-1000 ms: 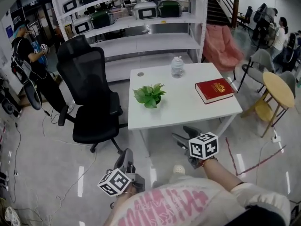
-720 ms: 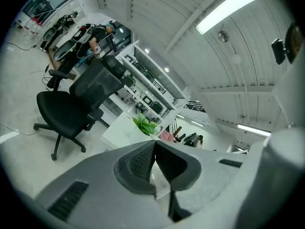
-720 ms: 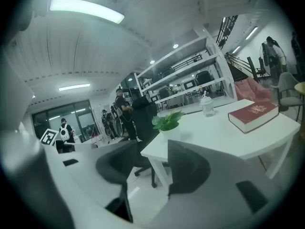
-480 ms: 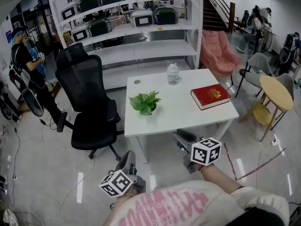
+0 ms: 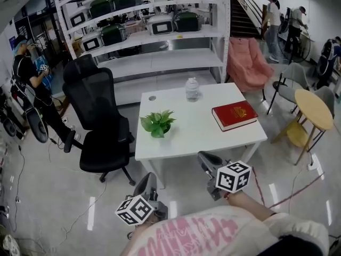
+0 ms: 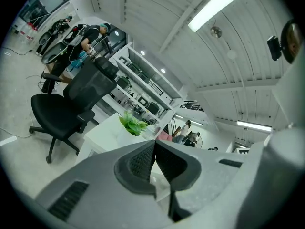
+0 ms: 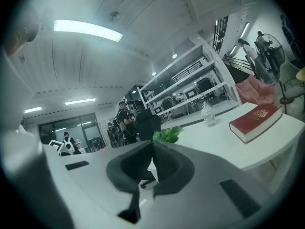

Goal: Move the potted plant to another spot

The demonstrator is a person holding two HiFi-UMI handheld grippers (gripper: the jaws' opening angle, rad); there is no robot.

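The potted plant (image 5: pixel 157 124), green leaves in a small white pot, stands on the left part of the white table (image 5: pixel 176 145). It also shows ahead in the left gripper view as the plant (image 6: pixel 132 124) and in the right gripper view as the plant (image 7: pixel 167 134). My left gripper (image 5: pixel 146 183) hangs below the table's front edge, shut and empty, its pads (image 6: pixel 143 159) meeting. My right gripper (image 5: pixel 206 160) is just short of the front edge. Its jaws have just been closing, and they stand shut with nothing between them (image 7: pixel 152 147).
A red book (image 5: pixel 234 115) lies on the table's right side, and a water bottle (image 5: pixel 192 89) stands at the back. A black office chair (image 5: pixel 101 116) is left of the table. Behind it are white shelves (image 5: pixel 154 57). A round wooden table (image 5: pixel 314 108) is at the right, and a person (image 5: pixel 29 84) at the far left.
The right gripper's jaws have gone from open to shut, with nothing in them. Both grippers have moved a little up and toward the table. The plant has stayed where it was on the table.
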